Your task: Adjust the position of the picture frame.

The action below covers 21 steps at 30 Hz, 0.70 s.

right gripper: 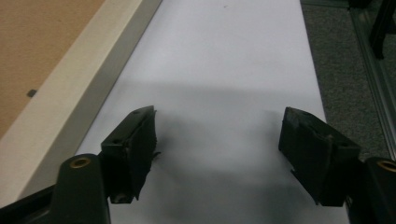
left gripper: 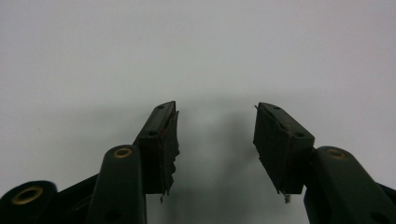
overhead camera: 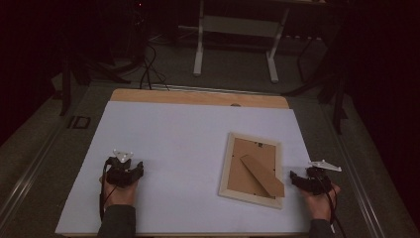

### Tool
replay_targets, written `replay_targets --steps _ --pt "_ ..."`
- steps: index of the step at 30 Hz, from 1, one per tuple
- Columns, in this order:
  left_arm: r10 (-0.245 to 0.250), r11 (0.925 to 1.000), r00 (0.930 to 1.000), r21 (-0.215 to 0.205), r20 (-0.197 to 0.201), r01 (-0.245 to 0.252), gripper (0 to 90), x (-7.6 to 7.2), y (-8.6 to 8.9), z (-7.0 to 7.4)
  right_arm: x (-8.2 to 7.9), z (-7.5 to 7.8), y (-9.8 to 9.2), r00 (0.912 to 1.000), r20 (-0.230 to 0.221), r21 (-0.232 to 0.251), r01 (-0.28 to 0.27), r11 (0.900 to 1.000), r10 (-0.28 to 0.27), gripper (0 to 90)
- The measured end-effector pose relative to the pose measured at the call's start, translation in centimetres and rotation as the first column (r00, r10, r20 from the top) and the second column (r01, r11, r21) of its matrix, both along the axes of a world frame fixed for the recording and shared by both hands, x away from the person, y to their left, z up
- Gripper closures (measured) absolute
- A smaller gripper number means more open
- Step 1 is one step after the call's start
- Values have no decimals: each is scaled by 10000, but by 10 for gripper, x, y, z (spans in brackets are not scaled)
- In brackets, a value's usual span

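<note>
A dim room with grey carpet is seen behind the tabletop, and a white metal-legged desk frame [overhead camera: 235, 47] stands well apart at the back. The wooden tabletop [overhead camera: 198, 97] is covered almost wholly by a smooth, matte white sheet [overhead camera: 173, 144], with a strip of bare light wood left along the far edge.

A rectangular picture frame of pale unfinished wood [overhead camera: 253, 169] lies face down and flat on the white sheet, on the right half, slightly turned from the sheet's edges. Its back is shown: a brown fibreboard panel bordered by the light wooden moulding, with a long brown cardboard easel stand [overhead camera: 262, 174] lying flat and diagonal across the panel, its lower end reaching over the frame's near right corner. In the right gripper view the frame's cream moulding [right gripper: 79, 88] and brown backing are seen at the left, just beside the left jaw.

The left gripper [overhead camera: 124, 168], black plastic with a grey three-cornered plate on top, is held low over the bare sheet at the left, well apart from the frame; its jaws are spread with nothing between them, and ragged dark pads [left gripper: 170, 149] are seen. The right gripper [overhead camera: 297, 179] is held just beside the frame's right edge, with its jaws spread wide over bare sheet and nothing pinched.
</note>
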<state>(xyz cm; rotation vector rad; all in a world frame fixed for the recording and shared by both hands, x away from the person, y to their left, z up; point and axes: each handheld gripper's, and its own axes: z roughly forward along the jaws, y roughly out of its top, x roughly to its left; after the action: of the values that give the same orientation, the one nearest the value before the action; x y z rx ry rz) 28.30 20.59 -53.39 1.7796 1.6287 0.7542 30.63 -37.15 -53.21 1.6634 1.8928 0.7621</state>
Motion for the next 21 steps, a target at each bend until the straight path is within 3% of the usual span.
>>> replay_targets --steps 1,4,5,6,7,8,16,17,21 --pt "-270 9996 9990 64 350 268 518 -3 -4 5 -1 2 1 9998 100 226 -202 9995 199 317" --pt "-541 9985 9974 -83 467 546 526 -3 -5 6 -2 4 2 9995 196 181 -250 9995 246 331" --pt "-949 9954 9941 -72 535 954 526 -4 -7 8 -2 5 3 9993 271 173 -276 9995 271 361" --pt "-1242 9921 9903 -85 621 1250 524 -5 -9 10 -4 8 6 9978 405 216 -538 9983 529 461" --pt "-1242 9921 9903 -85 621 1250 527 -5 -9 10 -4 8 6 9978 405 216 -538 9983 529 461" --pt "-1482 9883 9860 -247 761 1505 534 -7 -9 13 -5 7 8 9973 424 229 -611 9979 601 488" --pt "-1452 9845 9866 -885 739 1515 568 -6 -1 14 -7 12 9 9938 782 435 -823 9957 787 625" --pt "-1678 9777 9848 -1204 455 1721 568 -6 -1 14 -9 15 11 9894 921 834 -1201 9892 1124 795" --pt "-1888 9733 9811 -1246 418 1926 566 -5 -3 13 -9 18 16 9859 949 719 -1449 9868 1379 871"
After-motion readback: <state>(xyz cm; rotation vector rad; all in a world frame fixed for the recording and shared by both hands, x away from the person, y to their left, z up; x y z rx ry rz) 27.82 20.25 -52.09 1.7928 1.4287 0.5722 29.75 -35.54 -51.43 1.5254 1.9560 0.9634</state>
